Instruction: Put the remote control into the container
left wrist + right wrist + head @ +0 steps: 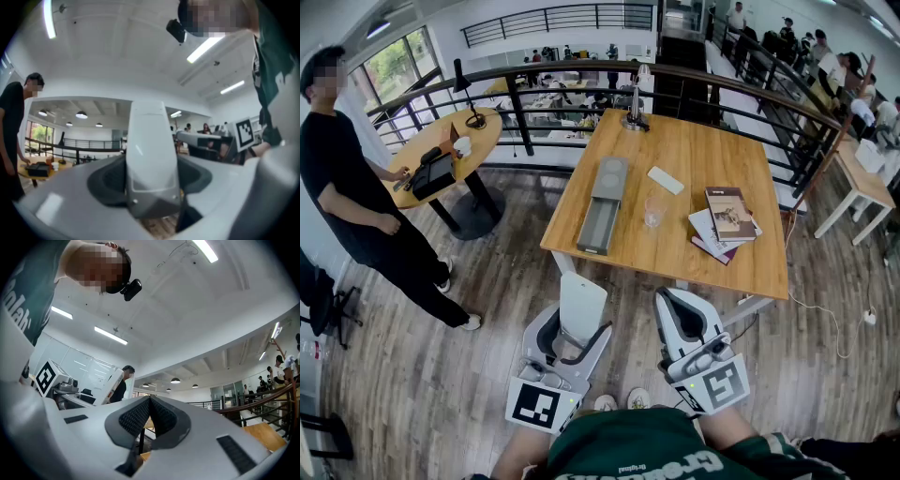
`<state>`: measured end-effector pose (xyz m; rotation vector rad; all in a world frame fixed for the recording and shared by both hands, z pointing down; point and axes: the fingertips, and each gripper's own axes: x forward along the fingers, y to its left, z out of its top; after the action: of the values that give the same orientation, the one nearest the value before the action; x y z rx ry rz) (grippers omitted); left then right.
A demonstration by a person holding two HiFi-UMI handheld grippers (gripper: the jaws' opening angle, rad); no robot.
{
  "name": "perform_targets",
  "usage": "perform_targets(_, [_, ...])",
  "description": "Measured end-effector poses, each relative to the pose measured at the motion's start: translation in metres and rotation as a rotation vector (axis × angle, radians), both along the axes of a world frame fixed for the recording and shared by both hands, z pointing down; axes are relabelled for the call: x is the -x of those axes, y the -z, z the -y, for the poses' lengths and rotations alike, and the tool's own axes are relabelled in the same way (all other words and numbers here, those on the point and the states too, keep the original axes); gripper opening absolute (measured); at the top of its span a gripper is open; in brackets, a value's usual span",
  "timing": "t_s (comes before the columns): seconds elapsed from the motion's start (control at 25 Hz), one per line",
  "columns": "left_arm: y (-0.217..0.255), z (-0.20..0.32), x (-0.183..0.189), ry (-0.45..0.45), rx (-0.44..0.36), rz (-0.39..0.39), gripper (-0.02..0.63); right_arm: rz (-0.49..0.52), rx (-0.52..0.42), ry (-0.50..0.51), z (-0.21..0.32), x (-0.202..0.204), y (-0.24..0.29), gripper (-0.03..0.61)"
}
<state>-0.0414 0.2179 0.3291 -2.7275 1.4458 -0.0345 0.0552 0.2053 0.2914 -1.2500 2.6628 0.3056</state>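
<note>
Remote control (666, 180): white, lying flat on the wooden worktop (712, 141) at centre frame, untouched. It sits just right of the container, so the transfer looks like a short sideways carry. Container (600, 217): a long grey tray with its near half open upward, presumably set out ready to receive. Drinking glass (653, 212): upright between the tray and a stack of books (724, 223), near the likely path and so liable to be knocked. Left hand-held gripper (574, 330): lower centre of frame, well short of the worktop. A white slab (583, 298) stands between its wide-set jaws with the dark pads seemingly pressed to its sides. I read it as grasped, though I cannot tell what it is. Right hand-held gripper (673, 302): just beside the left one, clenched on nothing, pads meeting. Judged: approach not yet begun. Bystander (356, 187): at left of frame by a round table (431, 141), well apart from the work.
</note>
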Motion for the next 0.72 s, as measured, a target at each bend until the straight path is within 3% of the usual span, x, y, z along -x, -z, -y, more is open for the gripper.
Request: perform_targets(0.72, [-0.006,0.009,-0.015,0.011,0.017,0.004,0.29,0.034,0.03,0.003,0.01,-0.021,-0.007,0.017])
